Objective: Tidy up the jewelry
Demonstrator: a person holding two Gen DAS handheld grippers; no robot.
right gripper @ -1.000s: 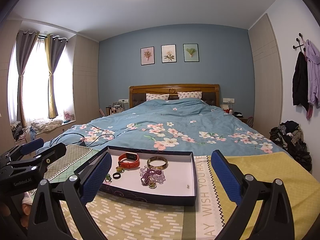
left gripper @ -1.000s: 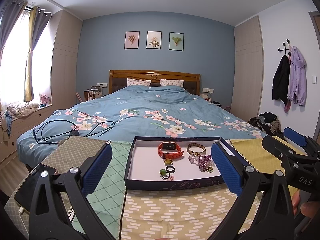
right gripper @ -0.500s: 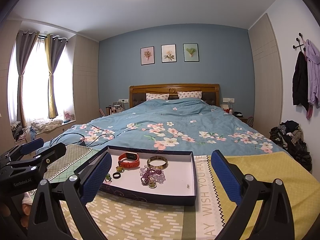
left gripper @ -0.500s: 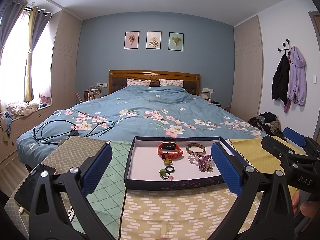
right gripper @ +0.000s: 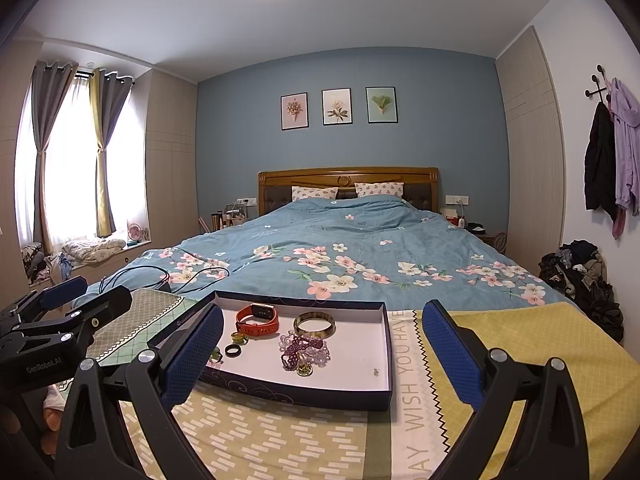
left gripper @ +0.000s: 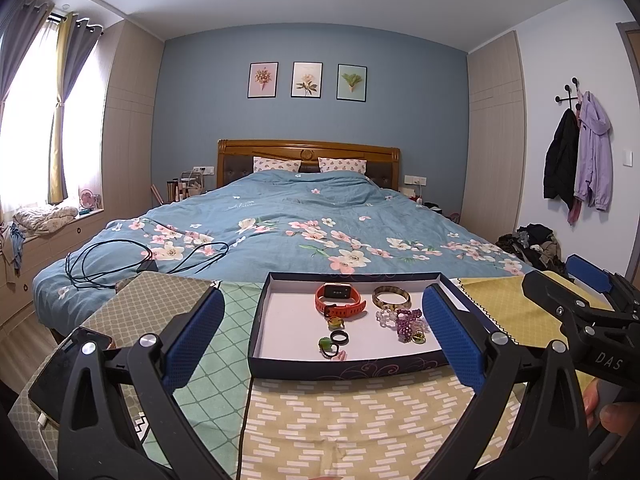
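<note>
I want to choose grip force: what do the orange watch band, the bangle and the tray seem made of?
Orange watch band: matte, flexible-looking, probably silicone. Bangle: glossy, mottled brown-amber, likely resin or horn; unclear which. Tray: thin, straight walls, printed navy outside, white inside, seemingly cardboard.

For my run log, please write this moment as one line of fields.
stage: before first pick | left gripper: open, empty | right gripper: open, empty | tray: holds orange watch, bangle, beads, rings
</note>
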